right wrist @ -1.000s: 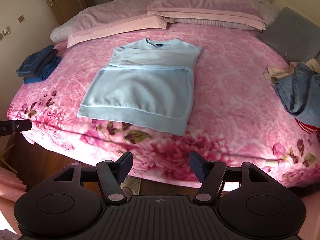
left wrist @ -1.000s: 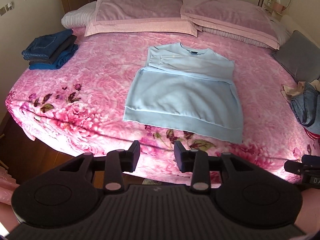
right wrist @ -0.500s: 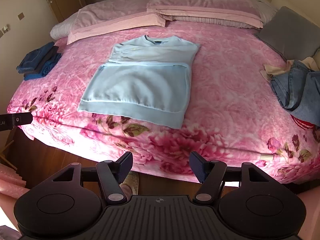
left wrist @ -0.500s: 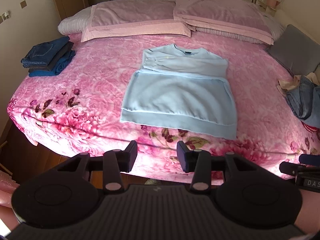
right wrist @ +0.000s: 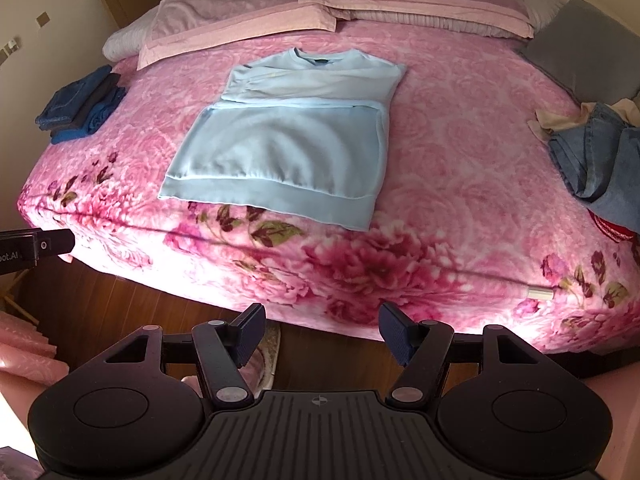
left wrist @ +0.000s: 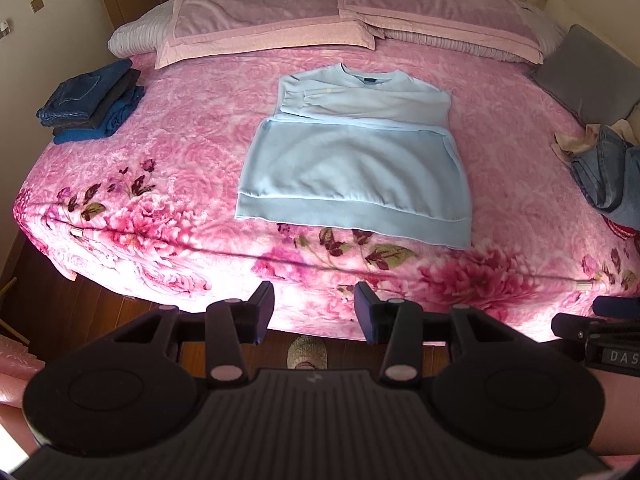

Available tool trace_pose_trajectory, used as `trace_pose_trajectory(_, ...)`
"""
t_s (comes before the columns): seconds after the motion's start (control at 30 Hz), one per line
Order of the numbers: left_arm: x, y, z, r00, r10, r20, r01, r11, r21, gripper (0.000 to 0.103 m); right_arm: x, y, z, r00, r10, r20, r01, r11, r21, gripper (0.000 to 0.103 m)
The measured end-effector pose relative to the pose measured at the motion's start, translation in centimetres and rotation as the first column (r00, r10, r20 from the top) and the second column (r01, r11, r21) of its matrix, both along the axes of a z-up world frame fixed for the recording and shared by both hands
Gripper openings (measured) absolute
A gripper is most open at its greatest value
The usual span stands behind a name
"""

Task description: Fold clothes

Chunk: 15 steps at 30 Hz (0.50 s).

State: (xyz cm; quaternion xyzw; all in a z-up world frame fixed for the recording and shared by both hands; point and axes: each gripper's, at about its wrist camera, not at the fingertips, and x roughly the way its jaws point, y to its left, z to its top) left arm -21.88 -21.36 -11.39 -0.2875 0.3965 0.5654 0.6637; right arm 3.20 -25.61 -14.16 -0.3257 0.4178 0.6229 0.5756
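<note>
Far left of the bed (left wrist: 168, 152), a stack of folded jeans (left wrist: 90, 102) is sitting on the pink floral blanket (left wrist: 160, 208), near the left pillow (left wrist: 256, 20). Left claw (left wrist: 314, 312) is hanging off the foot of the bed above the wood floor (left wrist: 80, 312), jaws parted at a moderate gap, nothing between the pads, touching nothing. Mid-bed, the light blue sweatshirt (left wrist: 352, 160) is lying flat, sleeves folded in across the chest, collar pointing at the pillows, hem sitting just inside the near edge of the bed. A foot in a slipper (left wrist: 307, 354) is showing on the floor below the left claw. Right claw (right wrist: 322, 334) is also hanging off the foot of the bed, jaws standing wide, empty, well apart from the sweatshirt. Further right, a second pillow (left wrist: 436, 12) and a grey cushion (right wrist: 584, 44) are lying at the head side, with a loose heap of unfolded denim (right wrist: 596, 160) on top of a beige garment (right wrist: 560, 120) and something red (right wrist: 612, 228) at the right edge.

Readable text: "DAS" is showing on the right claw's body at the left-wrist view's right edge, cut off; "oot.AI" is showing on the left claw's body at the right-wrist view's left edge, also cut off.
</note>
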Motion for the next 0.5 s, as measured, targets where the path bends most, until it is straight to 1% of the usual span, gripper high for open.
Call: trace_pose_trajectory(0.5, -0.54, 0.63, 0.31, 1.0, 0.01, 0.004, -0.01, 1.0, 0.01, 0.04, -0.9, 0.96, 0.03, 1.0, 0.019, 0.012, -0.019, 1.0, 0.013, 0.066)
